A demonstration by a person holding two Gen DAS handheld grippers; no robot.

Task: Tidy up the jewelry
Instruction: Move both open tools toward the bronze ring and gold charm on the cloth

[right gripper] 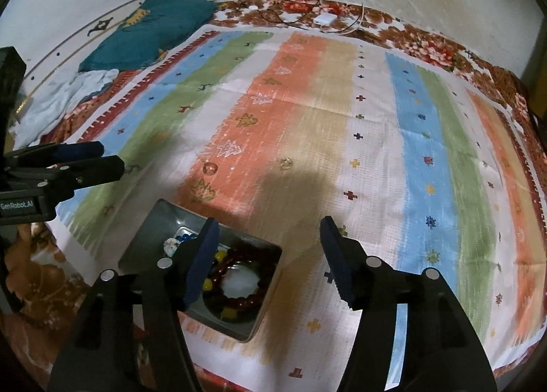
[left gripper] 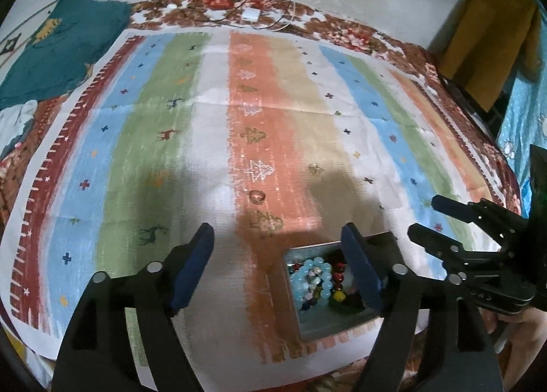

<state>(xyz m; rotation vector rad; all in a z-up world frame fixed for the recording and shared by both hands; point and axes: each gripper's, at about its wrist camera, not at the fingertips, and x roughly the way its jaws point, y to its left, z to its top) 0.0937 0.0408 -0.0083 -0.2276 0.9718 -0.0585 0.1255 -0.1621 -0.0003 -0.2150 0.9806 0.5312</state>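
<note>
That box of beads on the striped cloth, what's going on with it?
A person is sorting jewelry with a hand-held tool in each hand. The grey box near the cloth's front edge already holds a dark red bead bracelet and a pale blue one. Both the left tool and the right tool are open and empty above it. Two small rings, one on the orange stripe and one on the beige, lie out on the striped cloth.
</note>
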